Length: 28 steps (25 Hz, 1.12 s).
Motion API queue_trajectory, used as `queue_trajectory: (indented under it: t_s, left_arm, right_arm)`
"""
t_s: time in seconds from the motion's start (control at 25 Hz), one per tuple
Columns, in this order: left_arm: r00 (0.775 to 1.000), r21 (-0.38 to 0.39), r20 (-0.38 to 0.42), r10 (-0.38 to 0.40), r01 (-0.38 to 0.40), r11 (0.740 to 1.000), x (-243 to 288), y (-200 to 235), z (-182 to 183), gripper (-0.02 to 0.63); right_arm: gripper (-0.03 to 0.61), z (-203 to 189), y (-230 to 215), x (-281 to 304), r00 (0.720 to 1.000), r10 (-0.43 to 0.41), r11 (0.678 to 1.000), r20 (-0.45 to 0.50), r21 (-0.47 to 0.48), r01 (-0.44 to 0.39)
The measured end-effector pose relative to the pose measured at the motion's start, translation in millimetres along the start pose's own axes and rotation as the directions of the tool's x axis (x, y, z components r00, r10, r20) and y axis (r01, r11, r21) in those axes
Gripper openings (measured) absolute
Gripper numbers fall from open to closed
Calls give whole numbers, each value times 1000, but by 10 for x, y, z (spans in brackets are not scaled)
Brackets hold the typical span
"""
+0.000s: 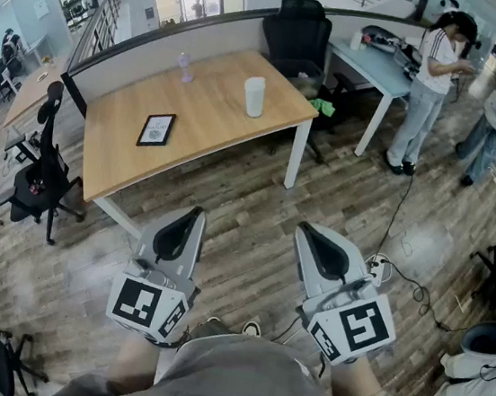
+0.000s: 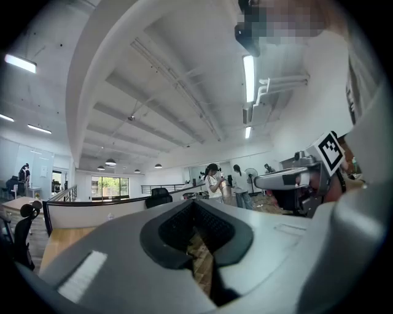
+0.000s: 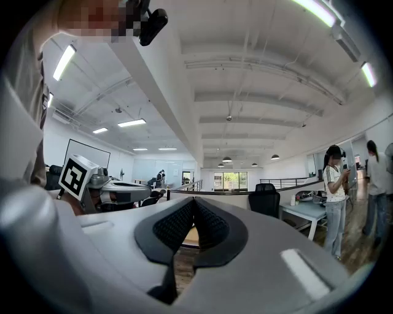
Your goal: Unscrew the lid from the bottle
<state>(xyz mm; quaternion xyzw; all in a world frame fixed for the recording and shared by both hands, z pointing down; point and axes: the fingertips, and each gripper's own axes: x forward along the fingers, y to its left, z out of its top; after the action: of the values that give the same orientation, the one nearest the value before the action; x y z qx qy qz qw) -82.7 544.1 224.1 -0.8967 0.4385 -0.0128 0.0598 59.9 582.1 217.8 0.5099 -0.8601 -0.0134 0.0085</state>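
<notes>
A white cylindrical bottle (image 1: 255,97) stands upright on the far right part of the wooden table (image 1: 204,119). A small clear bottle (image 1: 185,67) stands near the table's back edge. Both grippers are held level close to my body, well short of the table and over the floor. The left gripper (image 1: 193,219) (image 2: 194,205) is shut with nothing between its pads. The right gripper (image 1: 308,233) (image 3: 194,202) is shut and empty too. They sit side by side, each showing in the other's view.
A black framed card (image 1: 156,129) lies flat on the table's left half. A black office chair (image 1: 299,33) stands behind the table, another (image 1: 41,176) at its left. Two people (image 1: 431,81) stand by a second desk (image 1: 374,69) at right. A power strip and cables (image 1: 376,267) lie on the wood floor.
</notes>
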Motion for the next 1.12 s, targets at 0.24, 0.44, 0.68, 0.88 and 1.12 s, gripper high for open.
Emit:
queue_trajectory:
  t_s: [0.24, 0.44, 0.68, 0.88, 1.12]
  left_arm:
    - [1000, -2, -12, 3, -3, 1000, 38, 34, -29, 0]
    - [999, -6, -33, 13, -13, 1000, 66, 87, -117, 0]
    - [998, -12, -52, 24, -25, 1000, 167, 131, -199, 0]
    - [997, -1, -23, 78, -79, 997, 260, 261, -169, 14]
    - [995, 2, -59, 85, -85, 996, 511, 497, -297, 229]
  right_arm:
    - [11, -46, -57, 53, 1000, -6, 1000, -5, 26, 6]
    - [11, -134, -102, 108, 1000, -2, 999, -24, 33, 3]
    - [11, -251, -213, 179, 999, -2, 999, -44, 52, 5]
    - [59, -218, -345, 271, 1000, -21, 997, -3, 78, 21]
    - [218, -286, -503, 579, 998, -37, 997, -41, 65, 40]
